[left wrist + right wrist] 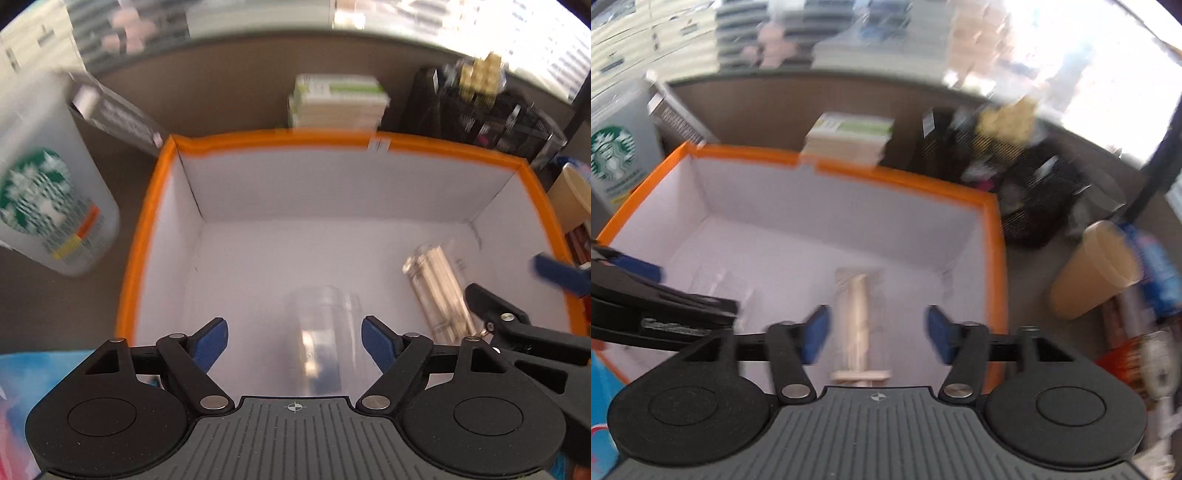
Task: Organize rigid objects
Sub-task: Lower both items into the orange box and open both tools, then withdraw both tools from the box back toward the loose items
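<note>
An orange-rimmed box with a white inside fills both views; in the right wrist view its rim runs down the right. A clear plastic cup lies on the box floor between the fingers of my open left gripper. A clear packet of wooden sticks lies at the box's right side; in the right wrist view this packet lies between the fingers of my open right gripper. Both grippers hover over the box, holding nothing.
A Starbucks cup stands left of the box. A stack of books and a black mesh organiser stand behind it. A brown paper cup and packaged items lie right of the box.
</note>
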Demonstrator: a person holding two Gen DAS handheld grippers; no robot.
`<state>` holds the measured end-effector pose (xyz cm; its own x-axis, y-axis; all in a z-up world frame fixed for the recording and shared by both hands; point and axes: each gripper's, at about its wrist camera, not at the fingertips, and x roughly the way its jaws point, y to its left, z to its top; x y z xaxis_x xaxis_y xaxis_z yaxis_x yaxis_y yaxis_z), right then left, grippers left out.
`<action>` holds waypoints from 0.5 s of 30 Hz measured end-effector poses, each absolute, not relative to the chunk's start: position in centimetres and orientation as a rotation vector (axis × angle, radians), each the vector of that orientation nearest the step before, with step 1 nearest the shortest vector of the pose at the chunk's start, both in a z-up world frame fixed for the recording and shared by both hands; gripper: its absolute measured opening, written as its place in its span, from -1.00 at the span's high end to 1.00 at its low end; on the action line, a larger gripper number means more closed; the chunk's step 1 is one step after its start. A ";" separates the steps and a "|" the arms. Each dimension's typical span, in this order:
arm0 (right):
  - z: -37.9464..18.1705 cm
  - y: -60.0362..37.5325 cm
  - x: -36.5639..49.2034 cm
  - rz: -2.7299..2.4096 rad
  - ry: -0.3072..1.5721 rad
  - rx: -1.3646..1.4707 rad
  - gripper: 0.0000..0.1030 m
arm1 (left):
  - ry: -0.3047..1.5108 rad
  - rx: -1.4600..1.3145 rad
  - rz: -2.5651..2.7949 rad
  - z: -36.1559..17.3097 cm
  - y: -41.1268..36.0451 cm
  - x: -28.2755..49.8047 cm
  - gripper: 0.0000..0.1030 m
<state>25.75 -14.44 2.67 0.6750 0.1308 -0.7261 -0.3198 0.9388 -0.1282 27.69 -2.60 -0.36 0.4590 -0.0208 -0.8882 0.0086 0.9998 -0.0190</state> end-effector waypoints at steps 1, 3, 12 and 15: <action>3.2 -14.7 25.4 0.251 0.772 -0.252 -0.47 | 1.065 0.000 -0.018 0.3 -2.7 27.4 -0.65; 4.2 -15.4 25.0 0.261 0.755 -0.213 -0.47 | 1.022 -0.001 -0.026 1.8 -2.4 27.1 -0.68; 9.2 -17.2 19.6 0.287 0.576 -0.113 -0.49 | 0.841 -0.075 -0.084 7.9 -1.2 20.0 -0.86; 10.1 -18.2 17.2 0.302 0.524 -0.070 -0.56 | 0.746 -0.091 -0.096 9.1 -0.4 17.3 -1.00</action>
